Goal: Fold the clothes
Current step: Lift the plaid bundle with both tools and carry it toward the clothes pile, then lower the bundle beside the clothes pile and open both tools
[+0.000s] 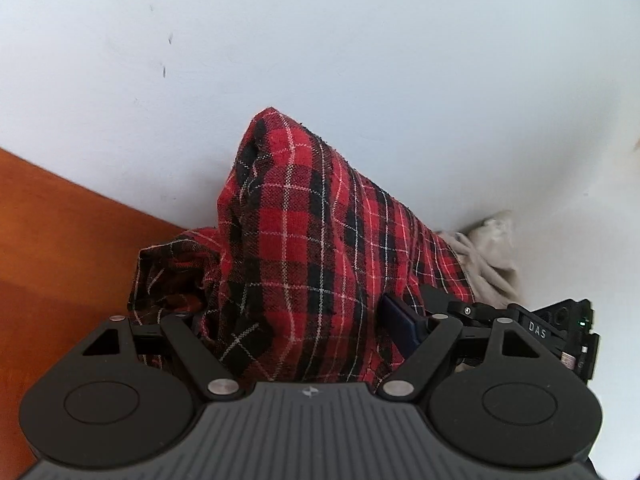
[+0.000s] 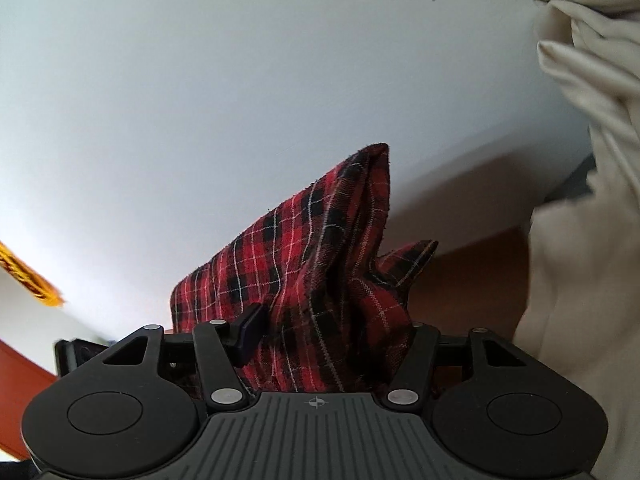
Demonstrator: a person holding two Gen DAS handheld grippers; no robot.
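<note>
A red and black plaid garment (image 1: 304,216) is bunched up between the fingers of my left gripper (image 1: 288,312), which is shut on a thick fold of it. The cloth rises in a peak ahead of the jaws and hides the fingertips, apart from one blue pad (image 1: 400,326). In the right wrist view the same plaid garment (image 2: 320,248) stands in a peak inside my right gripper (image 2: 332,320), which is shut on it, with one dark pad (image 2: 248,332) pressed against the cloth. The right gripper's black body (image 1: 560,328) shows close by at the right of the left wrist view.
A white surface (image 1: 320,60) fills the background, with orange-brown wood (image 1: 60,240) at the left. A crumpled grey-beige cloth (image 1: 492,256) lies to the right. A cream garment (image 2: 592,200) hangs at the right edge, and a yellow-orange object (image 2: 28,276) is at the far left.
</note>
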